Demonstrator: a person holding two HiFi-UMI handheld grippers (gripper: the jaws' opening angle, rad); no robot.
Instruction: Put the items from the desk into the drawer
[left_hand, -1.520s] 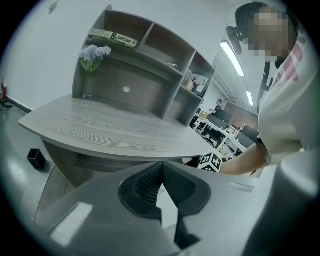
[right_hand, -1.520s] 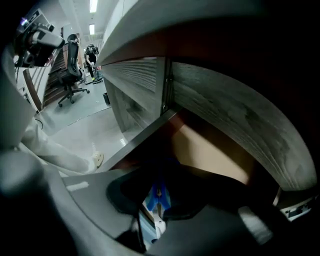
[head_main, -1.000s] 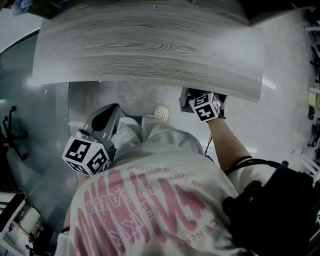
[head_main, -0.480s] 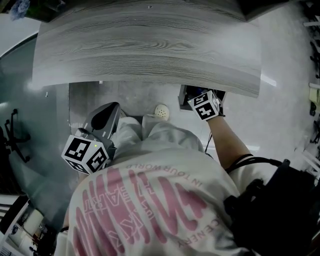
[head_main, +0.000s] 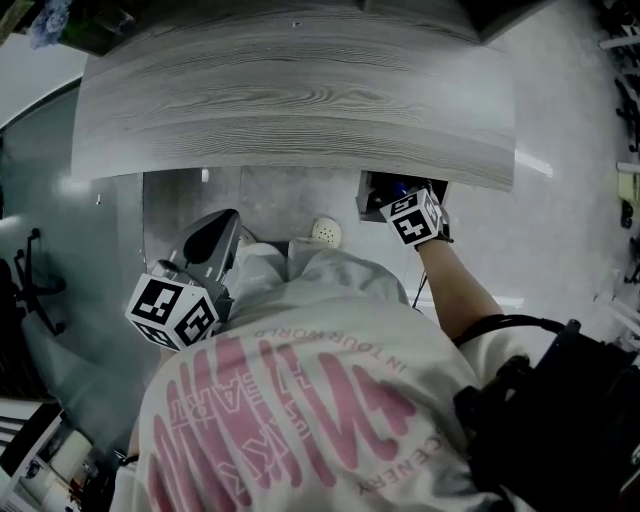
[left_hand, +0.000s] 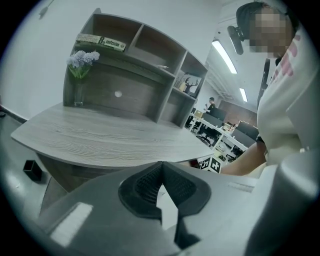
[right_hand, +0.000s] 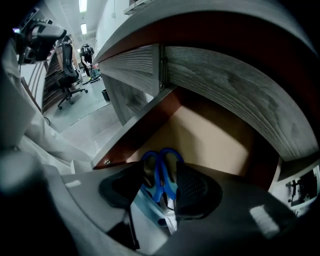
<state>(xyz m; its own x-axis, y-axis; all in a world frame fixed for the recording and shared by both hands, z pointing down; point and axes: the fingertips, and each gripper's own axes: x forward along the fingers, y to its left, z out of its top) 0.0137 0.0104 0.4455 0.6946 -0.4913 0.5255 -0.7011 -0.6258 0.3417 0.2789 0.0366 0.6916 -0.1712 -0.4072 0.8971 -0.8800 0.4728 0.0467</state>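
My right gripper (right_hand: 160, 187) reaches steeply down into the open drawer (right_hand: 210, 140) under the desk's right end. Its jaws have just been opening and now stand open. Blue-handled scissors (right_hand: 160, 172) lie between the pads on the drawer floor, and neither pad presses on them. In the head view that right gripper (head_main: 392, 192) is at the drawer (head_main: 372, 184) below the grey wood desk top (head_main: 300, 100). My left gripper (left_hand: 160, 167) is shut on nothing and hangs by the person's left leg, the left gripper (head_main: 228, 216) pointing toward the desk.
A shelf unit stands at the back of the desk (left_hand: 100, 137), with a vase of flowers (left_hand: 79, 75) and books (left_hand: 102, 42). A small black box (left_hand: 32, 170) sits on the floor. The person's legs and a shoe (head_main: 323, 231) are under the desk edge. An office chair (right_hand: 67, 75) stands behind.
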